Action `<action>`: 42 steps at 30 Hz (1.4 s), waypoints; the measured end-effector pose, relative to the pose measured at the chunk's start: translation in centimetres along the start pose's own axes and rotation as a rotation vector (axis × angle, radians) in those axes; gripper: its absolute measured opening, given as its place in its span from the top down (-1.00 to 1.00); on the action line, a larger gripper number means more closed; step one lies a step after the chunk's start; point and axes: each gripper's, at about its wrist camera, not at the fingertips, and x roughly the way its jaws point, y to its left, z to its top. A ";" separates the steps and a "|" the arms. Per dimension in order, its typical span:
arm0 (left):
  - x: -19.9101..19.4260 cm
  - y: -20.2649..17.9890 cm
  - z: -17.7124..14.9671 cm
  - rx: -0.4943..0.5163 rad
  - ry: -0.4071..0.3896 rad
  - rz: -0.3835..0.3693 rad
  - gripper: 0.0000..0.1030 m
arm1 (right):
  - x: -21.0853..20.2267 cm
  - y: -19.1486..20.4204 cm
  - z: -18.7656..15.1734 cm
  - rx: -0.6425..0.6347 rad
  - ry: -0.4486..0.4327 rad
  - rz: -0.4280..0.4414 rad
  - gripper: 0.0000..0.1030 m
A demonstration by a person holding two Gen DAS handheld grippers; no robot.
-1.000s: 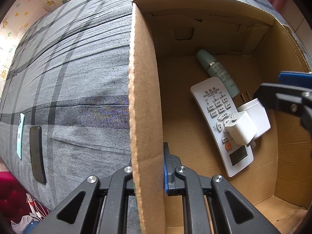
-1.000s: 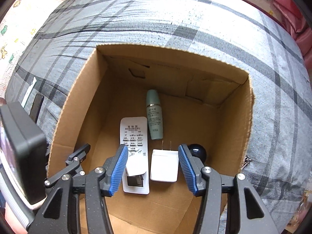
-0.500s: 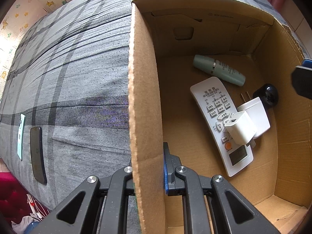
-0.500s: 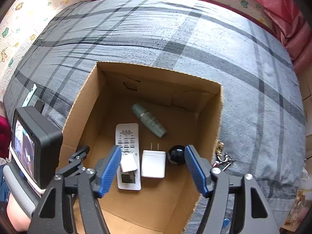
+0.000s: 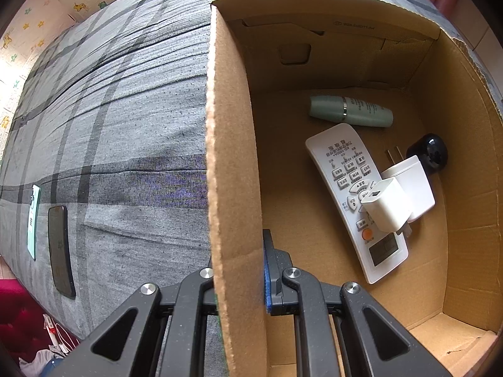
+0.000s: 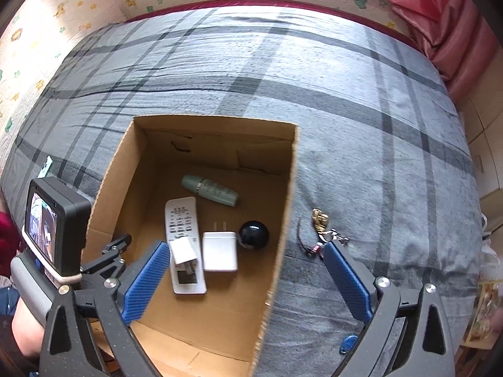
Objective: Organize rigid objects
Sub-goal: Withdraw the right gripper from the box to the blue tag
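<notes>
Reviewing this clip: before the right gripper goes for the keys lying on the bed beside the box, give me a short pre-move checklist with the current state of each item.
1. Right gripper open and empty: ok, blue pads wide apart, nothing between them.
2. Left gripper steadying the cardboard box: ok, clamped on its near wall.
3. Keys reachable: ok, they lie on the grey blanket just outside the box's right wall, uncovered.
4. Room in the box: ok, bare floor near the remote, two white chargers, green bottle and black ball.
5. Keyring strap free of snags: cannot tell, too small.
</notes>
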 end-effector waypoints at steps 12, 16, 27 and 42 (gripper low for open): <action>0.0 -0.1 0.0 0.000 0.000 -0.002 0.75 | -1.7 -5.3 -2.6 0.084 -0.004 -0.044 -0.99; 0.0 0.0 0.0 -0.001 0.001 -0.003 0.75 | -1.5 -7.4 -4.2 0.097 -0.004 -0.042 -0.99; 0.0 0.0 -0.1 0.000 -0.001 0.000 0.75 | 1.0 -11.6 -9.2 0.148 0.058 -0.077 -0.99; 0.0 -0.3 0.0 0.004 -0.001 0.010 0.75 | 6.5 -14.4 -15.6 0.171 0.218 -0.115 -0.99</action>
